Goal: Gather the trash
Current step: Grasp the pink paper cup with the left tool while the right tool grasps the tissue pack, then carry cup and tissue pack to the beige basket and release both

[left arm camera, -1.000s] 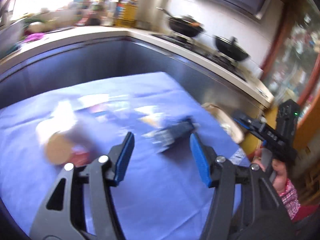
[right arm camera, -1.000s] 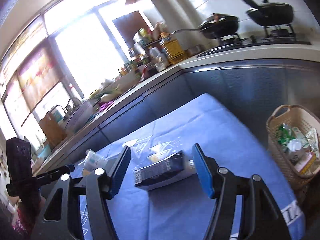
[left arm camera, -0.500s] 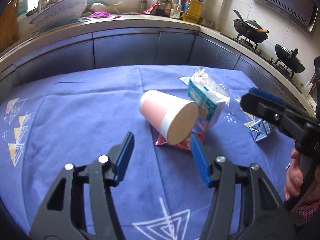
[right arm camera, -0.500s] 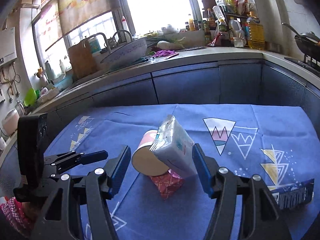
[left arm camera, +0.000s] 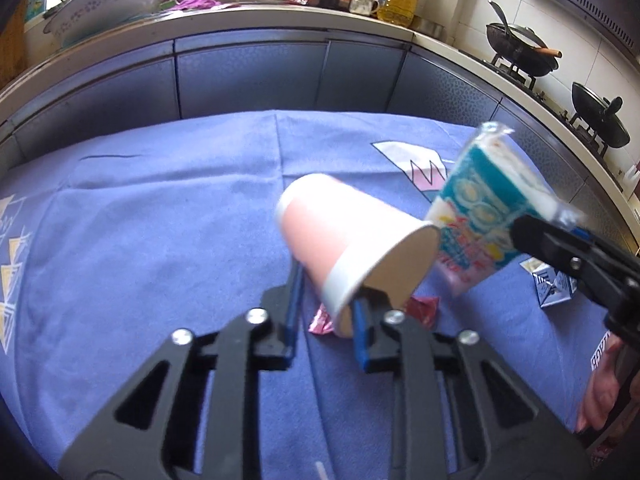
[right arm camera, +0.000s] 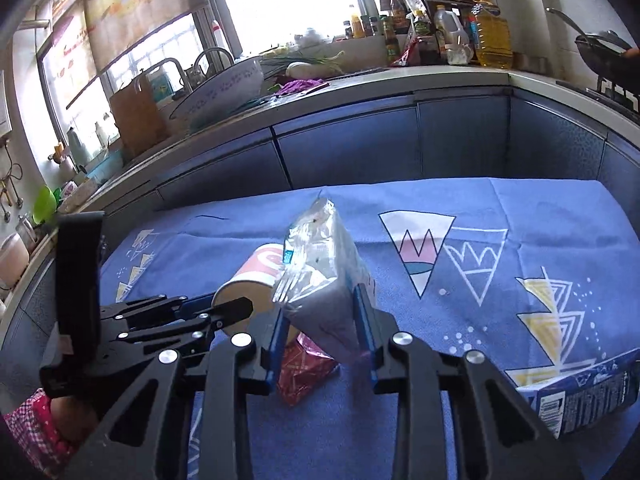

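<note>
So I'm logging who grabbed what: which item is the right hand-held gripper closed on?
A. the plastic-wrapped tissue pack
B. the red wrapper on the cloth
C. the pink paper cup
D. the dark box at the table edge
A: the right hand-held gripper has its blue fingers pressed on both sides of the tissue pack, while the left hand-held gripper clamps the paper cup.

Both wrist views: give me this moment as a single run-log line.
left gripper: shut on paper cup | right gripper: shut on tissue pack | red wrapper, blue box: on tablecloth
</note>
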Tool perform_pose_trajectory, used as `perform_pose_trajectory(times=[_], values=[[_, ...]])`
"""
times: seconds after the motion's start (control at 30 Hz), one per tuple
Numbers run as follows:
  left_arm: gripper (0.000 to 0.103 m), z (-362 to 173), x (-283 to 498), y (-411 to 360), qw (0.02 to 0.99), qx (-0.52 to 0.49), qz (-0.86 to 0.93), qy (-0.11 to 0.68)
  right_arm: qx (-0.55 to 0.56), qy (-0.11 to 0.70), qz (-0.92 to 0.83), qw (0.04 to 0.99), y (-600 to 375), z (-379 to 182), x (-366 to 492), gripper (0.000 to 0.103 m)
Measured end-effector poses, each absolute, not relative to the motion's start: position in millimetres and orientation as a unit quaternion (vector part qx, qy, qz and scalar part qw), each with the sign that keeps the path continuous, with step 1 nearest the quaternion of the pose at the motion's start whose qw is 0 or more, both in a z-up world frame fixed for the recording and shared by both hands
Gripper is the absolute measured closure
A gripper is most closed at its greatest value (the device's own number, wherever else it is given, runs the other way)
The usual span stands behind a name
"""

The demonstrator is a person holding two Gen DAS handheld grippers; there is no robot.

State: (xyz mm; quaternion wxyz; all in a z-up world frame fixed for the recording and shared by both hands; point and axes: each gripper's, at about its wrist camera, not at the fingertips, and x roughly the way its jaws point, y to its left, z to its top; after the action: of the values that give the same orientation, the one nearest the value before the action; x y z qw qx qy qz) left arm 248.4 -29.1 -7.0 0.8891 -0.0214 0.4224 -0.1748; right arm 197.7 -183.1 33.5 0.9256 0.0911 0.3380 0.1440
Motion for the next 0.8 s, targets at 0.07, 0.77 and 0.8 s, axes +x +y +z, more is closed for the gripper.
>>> perform_pose_trajectory(times=[0.07,0.77,0.8], values=[[0.099,-5.2,247.6,-24.9,0.886,-0.037,-0.178,0.426,0.121,0.323,0.148,0.927,-196.5,40.0,182.7,0.071],[0.1,88.2,177.9,-201.8,0.778,-0.073,-0.454,0.429,0.621,0.133,0.128,0.762,-495.2,-22.4,-31.9,0.071],[0.1,93.5,174.7,-223.2,0.768,-0.068,-0.47,0.429,0.623,0.119,0.115,0.764,-510.1,-23.0,-44.3,0.071]])
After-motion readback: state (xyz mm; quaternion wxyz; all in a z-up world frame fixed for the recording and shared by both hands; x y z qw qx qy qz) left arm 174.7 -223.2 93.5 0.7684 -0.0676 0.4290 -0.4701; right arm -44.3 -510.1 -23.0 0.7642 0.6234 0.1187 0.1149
